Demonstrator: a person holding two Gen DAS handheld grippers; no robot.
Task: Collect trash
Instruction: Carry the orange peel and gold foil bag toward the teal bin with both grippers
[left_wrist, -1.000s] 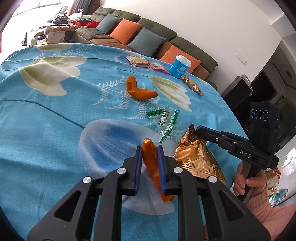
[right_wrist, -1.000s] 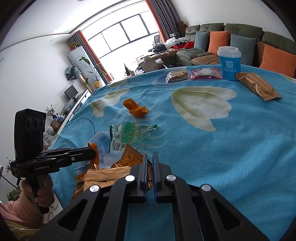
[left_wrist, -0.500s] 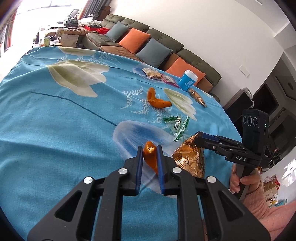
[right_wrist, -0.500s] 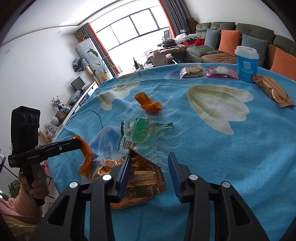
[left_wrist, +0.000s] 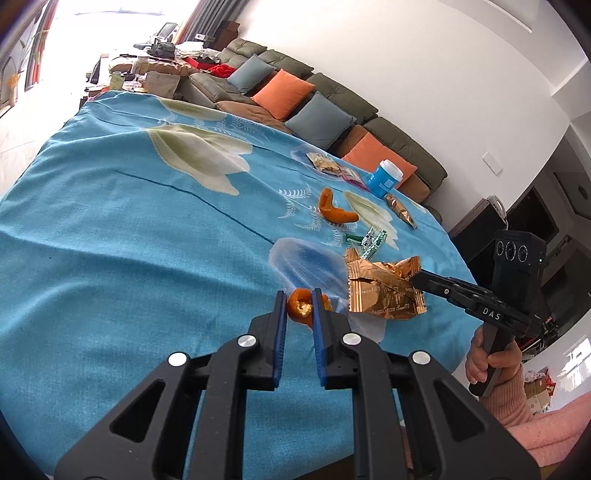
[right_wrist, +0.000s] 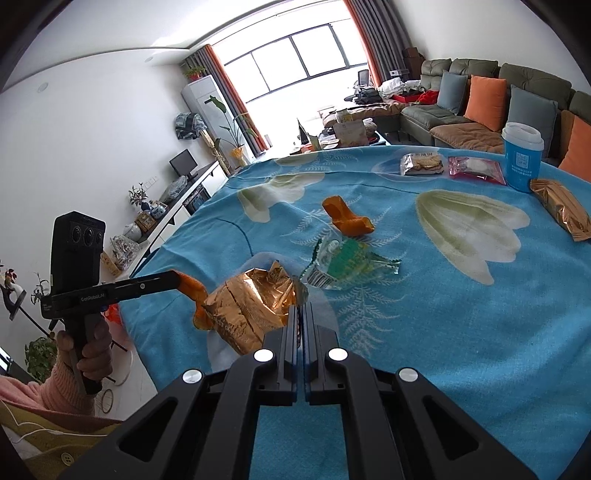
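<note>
My left gripper (left_wrist: 298, 295) is shut on an orange peel (left_wrist: 301, 306) and holds it above the blue flowered tablecloth (left_wrist: 129, 240); the peel also shows in the right wrist view (right_wrist: 192, 290). My right gripper (right_wrist: 300, 308) is shut on a crumpled gold wrapper (right_wrist: 251, 310), lifted off the cloth, which also shows in the left wrist view (left_wrist: 384, 288). A second orange peel (right_wrist: 347, 218) and a clear green wrapper (right_wrist: 347, 264) lie on the cloth beyond.
At the table's far side stand a blue cup (right_wrist: 522, 160), a gold snack packet (right_wrist: 563, 208), a cracker pack (right_wrist: 421, 164) and a pink packet (right_wrist: 474, 168). A sofa with cushions (left_wrist: 295, 99) lies behind the table. The table edge drops off at left (right_wrist: 147, 266).
My right gripper opened, then shut on the gold wrapper and lifted it. My left gripper rose and pulled back with the orange peel.
</note>
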